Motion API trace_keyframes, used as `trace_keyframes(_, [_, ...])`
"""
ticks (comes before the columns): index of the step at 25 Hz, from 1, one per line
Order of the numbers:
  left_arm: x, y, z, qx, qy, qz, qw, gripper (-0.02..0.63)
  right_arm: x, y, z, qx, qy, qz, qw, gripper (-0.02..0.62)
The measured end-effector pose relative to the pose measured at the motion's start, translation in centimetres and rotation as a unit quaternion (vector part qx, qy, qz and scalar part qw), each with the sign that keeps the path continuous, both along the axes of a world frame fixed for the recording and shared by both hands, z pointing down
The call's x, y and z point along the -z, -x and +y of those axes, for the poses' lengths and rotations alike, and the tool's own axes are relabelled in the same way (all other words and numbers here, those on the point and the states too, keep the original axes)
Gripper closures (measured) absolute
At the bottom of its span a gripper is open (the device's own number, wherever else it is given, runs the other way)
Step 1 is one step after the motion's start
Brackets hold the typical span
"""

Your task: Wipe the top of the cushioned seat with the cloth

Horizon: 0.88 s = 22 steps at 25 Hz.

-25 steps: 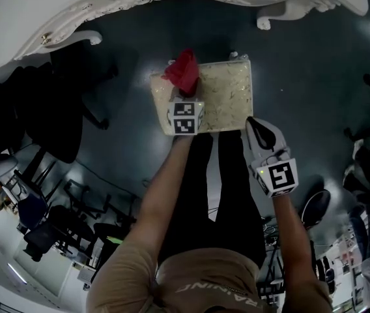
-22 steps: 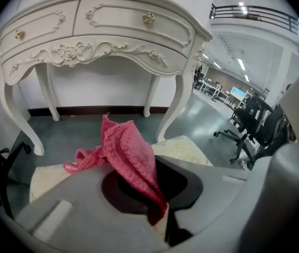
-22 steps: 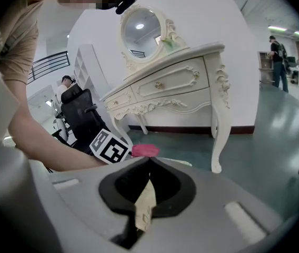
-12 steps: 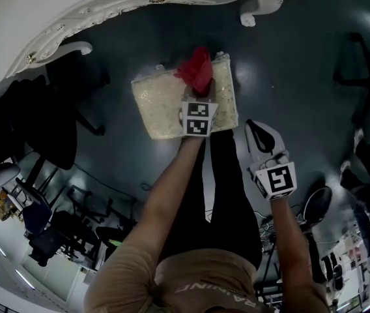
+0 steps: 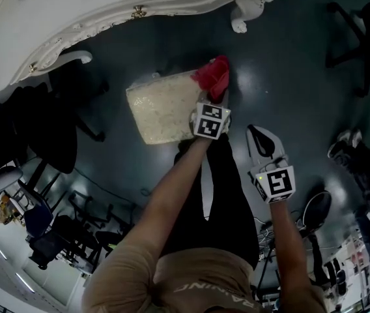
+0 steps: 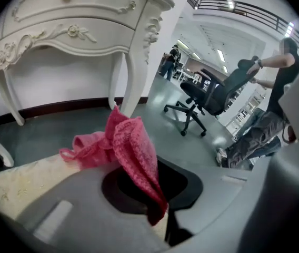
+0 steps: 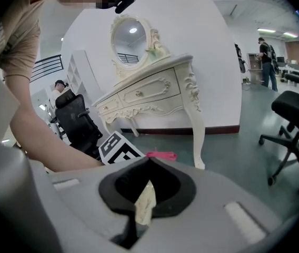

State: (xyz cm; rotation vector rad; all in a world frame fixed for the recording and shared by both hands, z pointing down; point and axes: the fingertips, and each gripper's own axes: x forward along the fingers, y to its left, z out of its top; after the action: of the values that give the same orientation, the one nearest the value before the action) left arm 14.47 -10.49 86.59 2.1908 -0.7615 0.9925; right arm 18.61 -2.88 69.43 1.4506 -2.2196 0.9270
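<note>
The cushioned seat (image 5: 160, 107) is a cream pad on the dark floor in front of my legs. A red cloth (image 5: 213, 77) lies bunched at its far right corner. My left gripper (image 5: 216, 98) is shut on that cloth and reaches over the seat's right edge. In the left gripper view the cloth (image 6: 131, 144) rises from between the closed jaws of the left gripper (image 6: 141, 167), with the seat (image 6: 15, 186) low at the left. My right gripper (image 5: 259, 135) hangs right of the seat, off it, shut and holding nothing. The right gripper (image 7: 149, 161) looks toward the cloth (image 7: 161, 155).
A white carved dressing table (image 5: 100, 12) stands just beyond the seat, one leg (image 5: 243, 18) near the cloth. Black office chairs (image 5: 74, 100) stand at the left and another (image 5: 357, 25) at the far right. A person (image 6: 268, 120) stands by a chair in the left gripper view.
My left gripper has dragged the red cloth across the seat from its far left part to its far right corner. The right gripper has barely moved.
</note>
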Motion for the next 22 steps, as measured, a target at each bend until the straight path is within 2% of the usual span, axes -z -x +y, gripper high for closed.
trace_keyframes(3, [0.5,-1.7,1.0,-0.021,0.01,0.007,0.9997,0.568,1.2,-0.8,0.3,-0.003,-0.006,0.002,1.0,0.594])
trace_keyframes(5, [1.5,-2.5,1.1,-0.02,0.008,0.028,0.9994,0.568,1.6,-0.9,0.2,-0.003,-0.01,0.003,1.0,0.594])
trace_keyframes(8, [4.1,-3.1,1.6,-0.023,-0.012,0.091,0.9955,0.568,1.6,-0.5,0.4,0.002,-0.009,0.007,1.0,0.594])
trace_keyframes(11, [7.2,-2.0,2.7,-0.029,-0.036,0.155,0.9869,0.568,1.9,0.5,0.6,0.009,-0.01,0.004,1.0,0.594])
trace_keyframes(14, [10.2,1.1,3.3,-0.018,-0.039,0.187,0.9814,0.568,2.3,2.1,0.1,0.014,-0.02,-0.009,1.0,0.594])
trace_keyframes(17, [12.9,5.7,3.8,0.003,-0.053,0.202,0.9779,0.568,2.0,4.6,0.0,0.026,-0.019,-0.017,0.999,0.594])
trace_keyframes(22, [15.5,17.3,3.7,0.101,-0.069,0.191,0.974,0.568,2.4,10.9,0.1,0.074,-0.016,-0.03,0.997,0.592])
